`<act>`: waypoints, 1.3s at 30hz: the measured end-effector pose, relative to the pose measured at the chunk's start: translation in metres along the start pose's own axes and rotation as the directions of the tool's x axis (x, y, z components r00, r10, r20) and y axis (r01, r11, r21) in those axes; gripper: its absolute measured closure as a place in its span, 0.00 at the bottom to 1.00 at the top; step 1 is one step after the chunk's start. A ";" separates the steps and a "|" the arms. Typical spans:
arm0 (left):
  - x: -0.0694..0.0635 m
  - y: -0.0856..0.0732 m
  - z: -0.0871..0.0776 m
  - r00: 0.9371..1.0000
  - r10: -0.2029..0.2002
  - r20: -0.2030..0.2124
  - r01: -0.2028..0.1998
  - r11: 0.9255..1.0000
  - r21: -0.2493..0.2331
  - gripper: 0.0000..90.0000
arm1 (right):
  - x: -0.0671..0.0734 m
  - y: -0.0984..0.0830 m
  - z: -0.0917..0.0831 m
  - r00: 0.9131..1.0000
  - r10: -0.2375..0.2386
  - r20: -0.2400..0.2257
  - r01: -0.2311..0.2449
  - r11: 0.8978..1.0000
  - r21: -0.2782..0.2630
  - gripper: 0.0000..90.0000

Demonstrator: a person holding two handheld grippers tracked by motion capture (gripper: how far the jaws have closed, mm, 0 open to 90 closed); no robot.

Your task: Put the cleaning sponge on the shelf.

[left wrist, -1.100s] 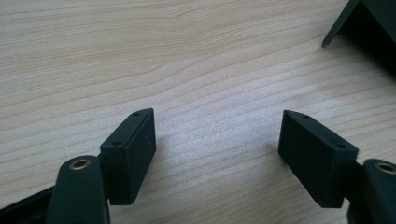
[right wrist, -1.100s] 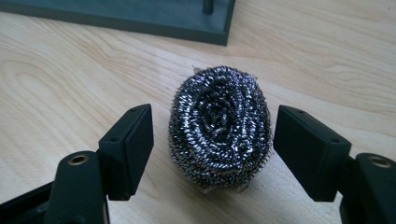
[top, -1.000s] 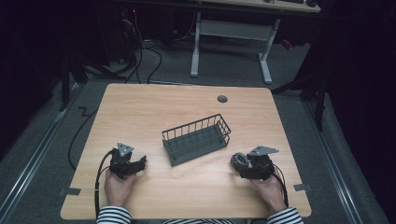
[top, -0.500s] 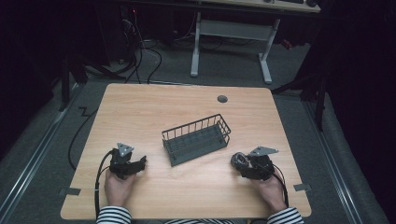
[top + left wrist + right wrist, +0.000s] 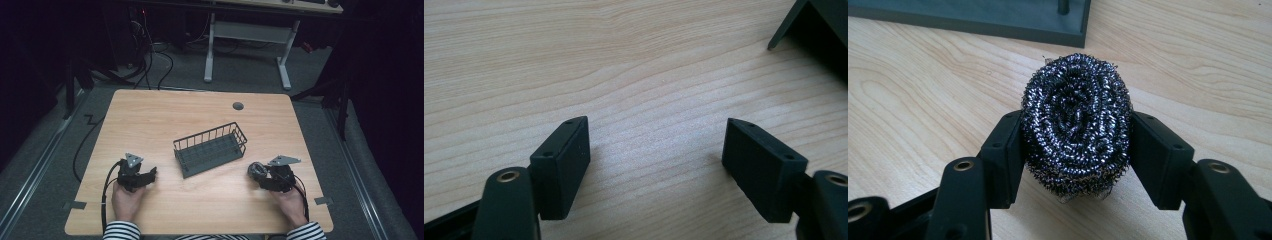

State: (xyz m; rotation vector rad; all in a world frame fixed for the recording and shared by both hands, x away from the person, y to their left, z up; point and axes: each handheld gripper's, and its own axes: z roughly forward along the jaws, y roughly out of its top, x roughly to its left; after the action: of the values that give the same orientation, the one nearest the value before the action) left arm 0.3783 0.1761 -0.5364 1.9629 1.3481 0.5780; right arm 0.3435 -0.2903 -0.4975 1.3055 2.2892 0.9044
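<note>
Right gripper view: right gripper [image 5: 1075,135] jaws just closed, now clamped on steel wool scourer [image 5: 1075,125], pads pressing both sides, scourer touching table [image 5: 923,75]. High view: scourer [image 5: 256,170] sits just right of wire basket [image 5: 210,148], near its right end. Left gripper [image 5: 150,175] well left of basket, jaws apart w/ nothing between.

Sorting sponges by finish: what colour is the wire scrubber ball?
Shiny dark silver-grey coiled steel wire scrubber ball, clearest in the right gripper view.

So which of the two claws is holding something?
The right claw: its pads squeeze the steel wool scourer. The left claw stands open over bare table.
</note>
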 end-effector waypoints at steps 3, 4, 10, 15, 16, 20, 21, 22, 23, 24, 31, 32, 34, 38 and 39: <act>0.000 0.000 0.000 1.000 0.001 -0.001 -0.001 1.000 0.000 0.31 | 0.000 0.003 -0.004 1.000 -0.001 -0.006 0.001 1.000 -0.002 0.48; 0.000 0.000 0.000 1.000 0.001 -0.001 -0.001 1.000 0.000 0.31 | 0.000 0.005 -0.005 1.000 -0.003 -0.009 0.003 1.000 -0.007 0.48; 0.000 0.000 0.000 1.000 0.002 -0.002 -0.002 1.000 0.000 0.30 | -0.001 0.019 -0.017 0.999 -0.001 -0.048 -0.001 0.999 -0.037 0.48; 0.000 0.000 0.000 1.000 0.002 -0.004 -0.002 1.000 0.000 0.31 | -0.003 0.034 -0.024 0.996 0.001 -0.088 -0.007 0.998 -0.064 0.49; -0.001 0.000 0.000 1.000 0.002 -0.005 -0.002 1.000 0.000 0.30 | -0.003 0.036 -0.025 0.995 0.001 -0.097 -0.008 0.998 -0.067 0.49; -0.001 0.000 0.000 1.000 0.003 -0.004 -0.003 1.000 0.001 0.30 | -0.002 0.046 -0.030 0.993 -0.003 -0.117 -0.006 0.997 -0.079 0.49; -0.001 0.000 0.000 1.000 0.003 -0.004 -0.003 1.000 0.001 0.30 | -0.003 0.051 -0.033 0.993 -0.008 -0.121 -0.003 0.996 -0.090 0.49; -0.001 0.000 0.000 1.000 0.004 -0.004 -0.004 1.000 0.001 0.30 | -0.003 0.051 -0.033 0.993 -0.008 -0.121 -0.003 0.996 -0.090 0.49; -0.001 0.000 0.000 1.000 0.004 -0.004 -0.004 1.000 0.002 0.30 | -0.003 0.057 -0.036 0.992 -0.013 -0.129 0.000 0.994 -0.107 0.49; -0.001 0.000 0.000 1.000 0.004 -0.004 -0.004 1.000 0.002 0.30 | -0.003 0.057 -0.036 0.992 -0.013 -0.129 0.000 0.994 -0.107 0.49; -0.001 0.000 0.001 1.000 0.004 -0.004 -0.004 1.000 0.002 0.30 | -0.003 0.076 -0.043 0.989 -0.027 -0.142 0.009 0.992 -0.128 0.50; -0.001 0.000 0.001 1.000 0.002 -0.005 -0.002 1.000 0.001 0.30 | -0.003 0.080 -0.043 0.989 -0.033 -0.144 0.014 0.992 -0.128 0.50; -0.001 0.000 0.001 1.000 0.002 -0.004 -0.002 1.000 0.001 0.30 | -0.002 0.086 -0.044 0.988 -0.038 -0.148 0.019 0.992 -0.128 0.50; -0.001 0.000 0.001 1.000 0.004 -0.004 -0.004 1.000 0.002 0.30 | 0.000 0.100 -0.043 0.987 -0.054 -0.152 0.033 0.990 -0.134 0.50; -0.001 0.000 0.001 1.000 0.002 -0.004 -0.002 1.000 0.001 0.30 | 0.000 0.107 -0.041 0.986 -0.059 -0.159 0.037 0.990 -0.134 0.50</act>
State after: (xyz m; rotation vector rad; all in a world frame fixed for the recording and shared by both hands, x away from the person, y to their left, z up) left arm 0.3786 0.1746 -0.5364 1.9649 1.3495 0.5832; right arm 0.3874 -0.2648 -0.3946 1.1547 2.3257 1.1622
